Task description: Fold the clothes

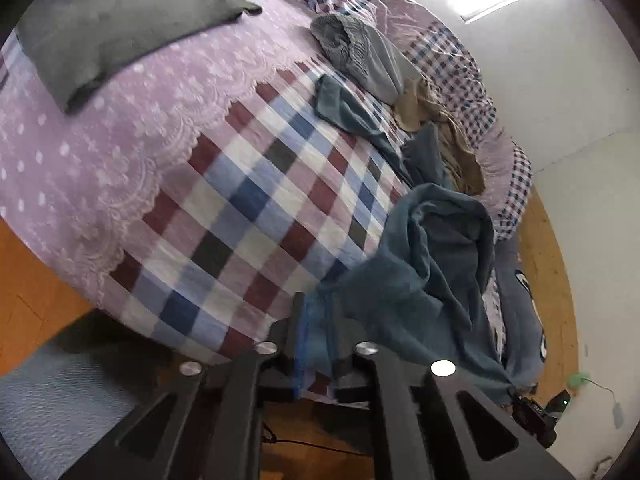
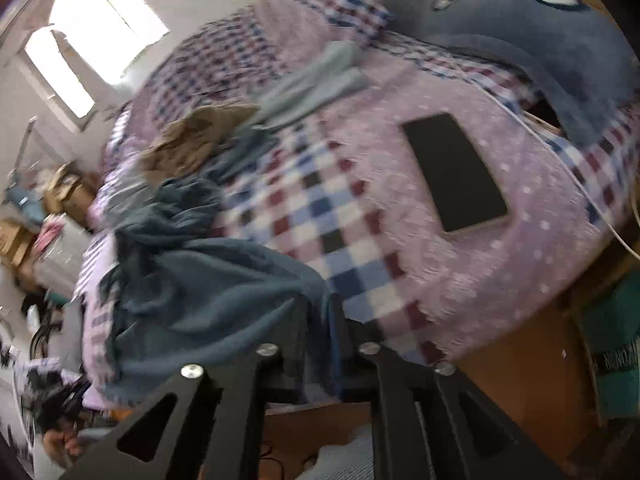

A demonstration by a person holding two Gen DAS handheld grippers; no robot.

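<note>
Both grippers pinching the blue garment at the bed's edge.

We see the left gripper (image 1: 316, 344) and the right gripper (image 2: 318, 344) each reaching in low over the mattress edge, jaws pressed onto a bunched hem of the teal-blue garment (image 1: 432, 248), which lies crumpled and creased on the checked bedspread (image 1: 256, 200). Beyond it a tan garment (image 1: 448, 136) and a grey knit piece (image 1: 360, 52) lie in a heap; a dark grey pillow (image 1: 112, 20) sits well apart, and a black phone (image 2: 452, 172) rests nearby on the lilac cover.
</note>
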